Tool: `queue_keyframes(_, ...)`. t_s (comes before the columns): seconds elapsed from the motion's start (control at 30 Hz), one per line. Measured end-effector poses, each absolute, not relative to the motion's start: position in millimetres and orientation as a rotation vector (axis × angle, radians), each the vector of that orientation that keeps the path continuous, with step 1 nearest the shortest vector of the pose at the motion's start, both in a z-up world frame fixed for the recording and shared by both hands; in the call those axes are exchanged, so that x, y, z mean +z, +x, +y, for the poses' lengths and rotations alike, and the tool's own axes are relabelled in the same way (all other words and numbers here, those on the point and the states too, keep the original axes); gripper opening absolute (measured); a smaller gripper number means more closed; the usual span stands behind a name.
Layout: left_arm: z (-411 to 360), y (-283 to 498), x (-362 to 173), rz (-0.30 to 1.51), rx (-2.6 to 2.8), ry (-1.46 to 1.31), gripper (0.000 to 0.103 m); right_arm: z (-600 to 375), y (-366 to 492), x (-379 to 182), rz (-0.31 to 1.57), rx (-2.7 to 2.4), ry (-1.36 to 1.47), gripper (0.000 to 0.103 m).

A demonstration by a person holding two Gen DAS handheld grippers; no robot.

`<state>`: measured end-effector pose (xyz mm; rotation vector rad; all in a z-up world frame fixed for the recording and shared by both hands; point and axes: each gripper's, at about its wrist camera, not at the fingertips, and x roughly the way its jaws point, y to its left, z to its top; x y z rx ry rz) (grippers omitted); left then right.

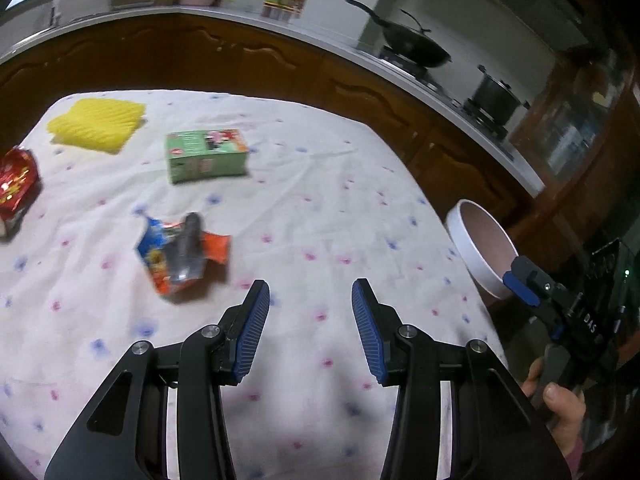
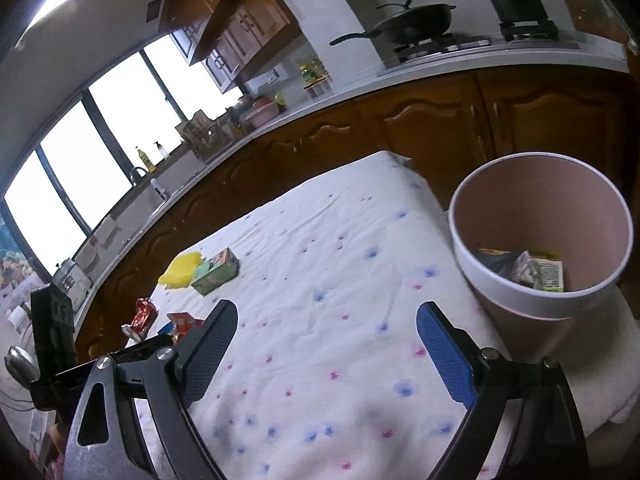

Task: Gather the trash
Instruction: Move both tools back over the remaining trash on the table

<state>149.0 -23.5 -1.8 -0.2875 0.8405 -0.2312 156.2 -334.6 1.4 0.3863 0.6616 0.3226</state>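
Worktop [image 1: 320, 200]: you are working over a white cloth with pink and blue dots, kitchen cabinets running behind it.
Bin [image 2: 540, 240]: it is standing at the worktop's right edge, pink inside with a white rim, and some wrappers are already lying at its bottom.
Left claw [image 1: 311, 300]: you are holding it over the cloth with its jaws partly apart and nothing between the blue pads.
Right claw [image 2: 326, 320]: you are holding it just left of the bin with its jaws spread wide and gripping nothing.
Box [image 1: 206, 155]: the green carton is lying flat near the far middle of the cloth.
Sponge [image 1: 98, 124]: the yellow pad is sitting at the far left corner, beside the box.
Wrapper [image 1: 182, 254]: the orange and blue packet is lying crumpled just ahead and left of your left claw.
Red bag [image 1: 16, 184]: it is sitting at the left edge, partly cut off.
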Motion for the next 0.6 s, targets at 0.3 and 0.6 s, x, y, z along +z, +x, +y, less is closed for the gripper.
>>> queue_keyframes(0.3, 11.8, 142.1, -5.6, 0.835, -0.160, -0.322, 0.043, -306.4, 166.3, -1.1, 0.691, 0.384, 0.343, 0.093)
queue_keyframes(0.6, 37.4, 147.5, -11.2, 0.832, -0.101, -0.353, 0.051, -267.9, 182.7, -0.2, 0.718, 0.462, 0.265, 0.093)
